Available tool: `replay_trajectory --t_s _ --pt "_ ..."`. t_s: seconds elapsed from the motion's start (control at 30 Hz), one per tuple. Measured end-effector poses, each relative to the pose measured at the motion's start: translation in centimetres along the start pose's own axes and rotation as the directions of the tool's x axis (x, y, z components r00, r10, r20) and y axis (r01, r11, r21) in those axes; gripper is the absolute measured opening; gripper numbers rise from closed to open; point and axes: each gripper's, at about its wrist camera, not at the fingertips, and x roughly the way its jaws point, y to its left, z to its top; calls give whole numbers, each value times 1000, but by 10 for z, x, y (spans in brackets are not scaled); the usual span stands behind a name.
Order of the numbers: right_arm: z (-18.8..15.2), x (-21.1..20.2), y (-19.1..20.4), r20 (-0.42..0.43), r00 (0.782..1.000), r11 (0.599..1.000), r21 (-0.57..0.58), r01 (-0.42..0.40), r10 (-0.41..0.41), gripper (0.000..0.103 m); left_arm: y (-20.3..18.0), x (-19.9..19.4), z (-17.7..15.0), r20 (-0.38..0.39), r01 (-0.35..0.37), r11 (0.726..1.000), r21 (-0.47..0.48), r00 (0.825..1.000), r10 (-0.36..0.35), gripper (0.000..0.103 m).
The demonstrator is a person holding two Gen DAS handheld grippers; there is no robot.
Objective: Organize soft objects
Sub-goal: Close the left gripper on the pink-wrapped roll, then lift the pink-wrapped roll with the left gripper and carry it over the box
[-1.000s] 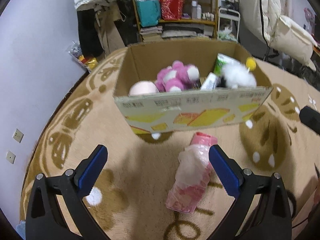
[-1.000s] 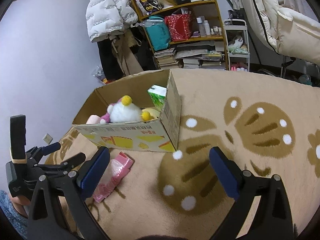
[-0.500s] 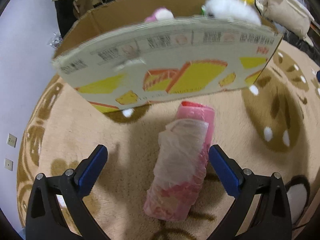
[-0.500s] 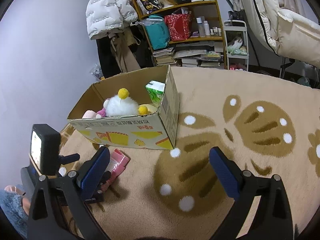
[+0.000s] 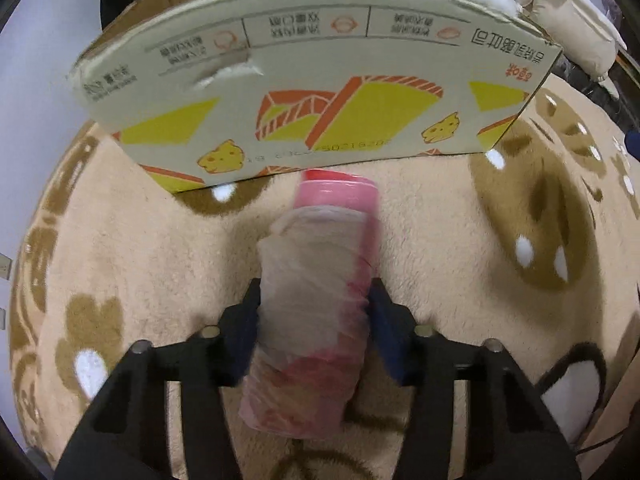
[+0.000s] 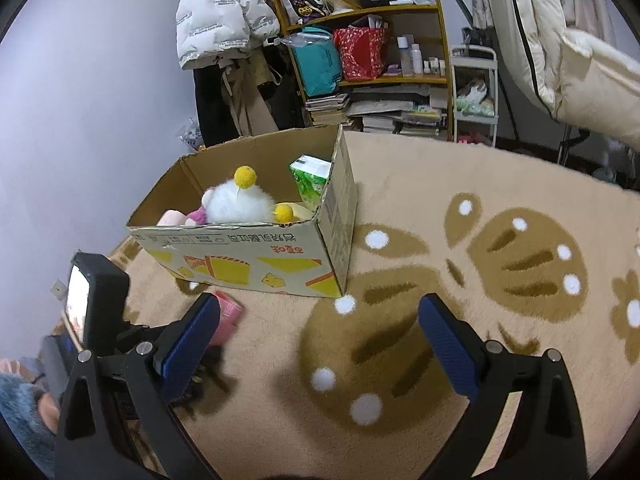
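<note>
The left gripper [image 5: 314, 320] pinched the pink roll [image 5: 316, 292] between its fingers — the right gripper [image 6: 320, 344] gaped wide, holding nothing.

roll [image 5: 320, 280] lies before box [image 5: 312, 92]

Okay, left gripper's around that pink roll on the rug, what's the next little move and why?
Probably lift it straight up: the left gripper is shut on the pink roll, which lies on the rug before the cardboard box's wall.
</note>
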Motion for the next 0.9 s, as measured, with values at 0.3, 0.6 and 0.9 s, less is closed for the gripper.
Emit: replay_trajectory --t_s 0.3,0.6,0.9 --pt "2 -6 3 29 999 999 -26 -19 20 103 -3 -48 -11 116 -22 999 -25 993 25 45" --pt "2 -6 6 39 999 999 -37 -34 36 103 6 -102 -5 250 -51 997 -55 966 63 45" --pt "3 -9 8 67 997 998 -45 -41 44 103 33 -133 29 346 -85 989 -124 930 124 45"
